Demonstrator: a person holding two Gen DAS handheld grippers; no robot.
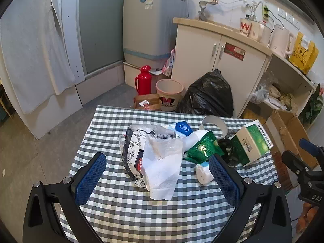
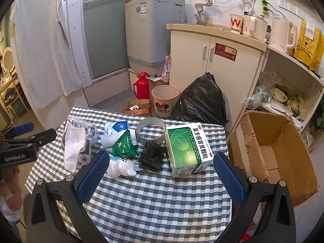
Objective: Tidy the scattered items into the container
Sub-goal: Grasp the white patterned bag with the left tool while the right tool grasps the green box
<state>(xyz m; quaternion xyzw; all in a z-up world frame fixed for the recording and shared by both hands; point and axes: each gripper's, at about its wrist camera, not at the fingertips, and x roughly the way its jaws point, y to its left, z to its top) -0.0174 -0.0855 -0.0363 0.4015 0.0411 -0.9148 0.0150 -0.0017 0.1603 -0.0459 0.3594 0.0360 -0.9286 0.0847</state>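
Scattered items lie on a checkered table (image 2: 154,198): a green-and-white medicine box (image 2: 187,148), a grey tape ring (image 2: 150,130), a black packet (image 2: 151,157), a green foil packet (image 2: 123,144), a small white toy (image 2: 121,167), a blue-and-white pack (image 2: 116,128) and a floral bag with white tissue (image 1: 156,158). An open cardboard box (image 2: 275,154) stands on the floor right of the table. My left gripper (image 1: 157,174) is open around the floral bag's near side. My right gripper (image 2: 160,174) is open just short of the medicine box and toy.
Beyond the table stand a pink bin (image 2: 165,100), a black rubbish bag (image 2: 200,101), a red flask (image 2: 141,86), a brown paper bag (image 2: 139,107), a white cabinet (image 2: 214,64) and a washing machine (image 2: 154,32). Open shelves (image 2: 287,93) are at the right.
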